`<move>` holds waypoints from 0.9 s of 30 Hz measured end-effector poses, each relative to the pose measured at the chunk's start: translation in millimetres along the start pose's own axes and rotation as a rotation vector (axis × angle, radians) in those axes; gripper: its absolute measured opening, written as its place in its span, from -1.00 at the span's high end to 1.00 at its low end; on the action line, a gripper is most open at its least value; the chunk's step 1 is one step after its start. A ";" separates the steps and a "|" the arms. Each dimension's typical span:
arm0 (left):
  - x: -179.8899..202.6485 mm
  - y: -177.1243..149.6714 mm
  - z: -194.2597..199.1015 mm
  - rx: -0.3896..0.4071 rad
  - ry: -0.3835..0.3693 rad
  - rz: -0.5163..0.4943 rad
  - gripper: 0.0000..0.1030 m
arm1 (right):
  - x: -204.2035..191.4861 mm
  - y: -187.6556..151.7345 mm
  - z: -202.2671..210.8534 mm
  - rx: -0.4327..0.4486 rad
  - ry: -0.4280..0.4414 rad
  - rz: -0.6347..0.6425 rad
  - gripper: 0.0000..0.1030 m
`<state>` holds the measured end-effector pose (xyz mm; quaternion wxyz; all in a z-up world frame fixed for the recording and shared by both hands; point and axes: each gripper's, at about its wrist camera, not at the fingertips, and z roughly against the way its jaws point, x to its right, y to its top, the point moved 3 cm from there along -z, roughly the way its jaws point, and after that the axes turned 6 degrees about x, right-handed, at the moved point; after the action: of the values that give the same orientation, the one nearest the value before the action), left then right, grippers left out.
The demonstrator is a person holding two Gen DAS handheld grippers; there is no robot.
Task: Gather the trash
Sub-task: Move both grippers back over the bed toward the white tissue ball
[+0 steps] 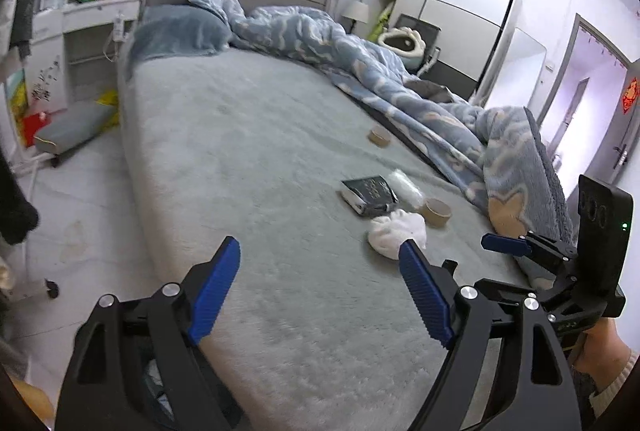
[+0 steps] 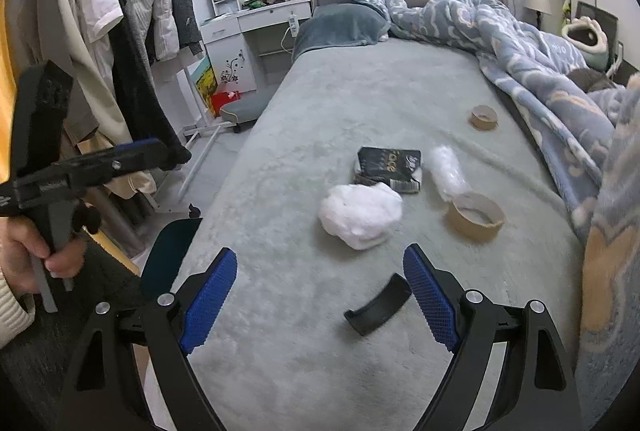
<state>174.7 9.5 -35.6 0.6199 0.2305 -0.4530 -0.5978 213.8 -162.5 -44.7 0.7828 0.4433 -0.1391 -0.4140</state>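
Since both the left gripper and right gripper hung spread and empty, the soft white wad risked squashing aside.

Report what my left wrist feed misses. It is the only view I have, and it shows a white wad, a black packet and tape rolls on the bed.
Observer: A black curved piece lies on the bed, nearer than the white wad. Your feed does not show it.
Operator: Give me the right gripper's state. I see it only from the side.
Observer: The right gripper is open wide, with nothing between its pads. The curved piece lies on the bed just ahead of it.
Operator: Name anything beside the bed.
Observer: A rack of clothes, white and dark garments, hangs off the bed's left side.
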 end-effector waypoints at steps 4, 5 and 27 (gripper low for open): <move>11.3 -1.0 -24.3 -0.022 -0.027 -0.040 -0.62 | 8.2 -7.6 -2.4 -0.016 -0.003 -0.001 -0.68; 12.7 -1.1 -28.4 -0.025 -0.028 -0.050 -0.62 | 10.2 -9.0 -3.0 -0.019 -0.006 -0.004 -0.68; 54.8 0.8 -110.1 -0.122 -0.211 -0.047 -0.72 | 32.5 -28.8 -37.6 -0.109 0.012 -0.025 -0.42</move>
<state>260.5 -70.6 -72.5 0.5674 0.1389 -0.4730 -0.6595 240.9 -173.4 -94.2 0.8014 0.4039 -0.1060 -0.4283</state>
